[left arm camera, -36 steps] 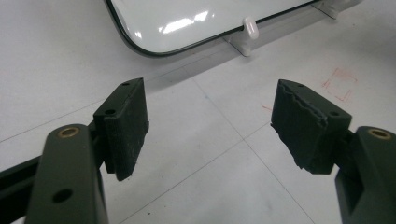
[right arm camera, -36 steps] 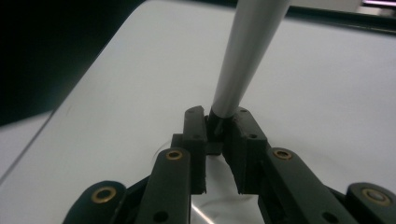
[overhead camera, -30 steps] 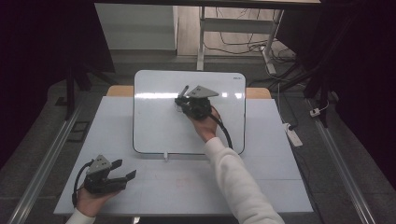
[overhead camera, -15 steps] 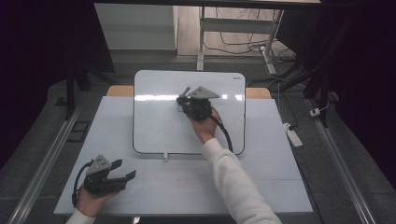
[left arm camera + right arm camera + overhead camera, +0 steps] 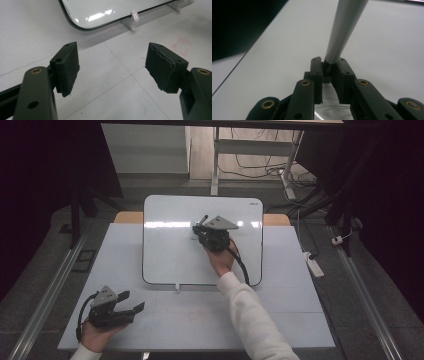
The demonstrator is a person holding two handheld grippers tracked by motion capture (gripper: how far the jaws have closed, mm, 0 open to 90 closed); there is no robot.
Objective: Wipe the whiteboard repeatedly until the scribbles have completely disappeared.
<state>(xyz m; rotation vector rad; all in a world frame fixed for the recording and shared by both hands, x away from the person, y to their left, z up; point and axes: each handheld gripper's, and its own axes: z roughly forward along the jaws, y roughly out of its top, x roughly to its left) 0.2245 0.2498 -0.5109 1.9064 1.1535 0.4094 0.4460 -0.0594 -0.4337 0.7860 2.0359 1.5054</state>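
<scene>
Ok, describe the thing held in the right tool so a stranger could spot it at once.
Start at the big whiteboard lying in the middle of the pale table. Over its upper middle a hand holds the right tool, shut on a slim marker. The marker has a smooth grey barrel that juts out past the tool's tip; it is the only pen-like thing here.

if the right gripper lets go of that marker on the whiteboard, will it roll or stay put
It would likely roll: the marker looks round and smooth, and the whiteboard is glossy. It seems stiff and light, pinched at one end by the right gripper without sagging. The board seems propped on small feet, so perhaps tilted.
</scene>
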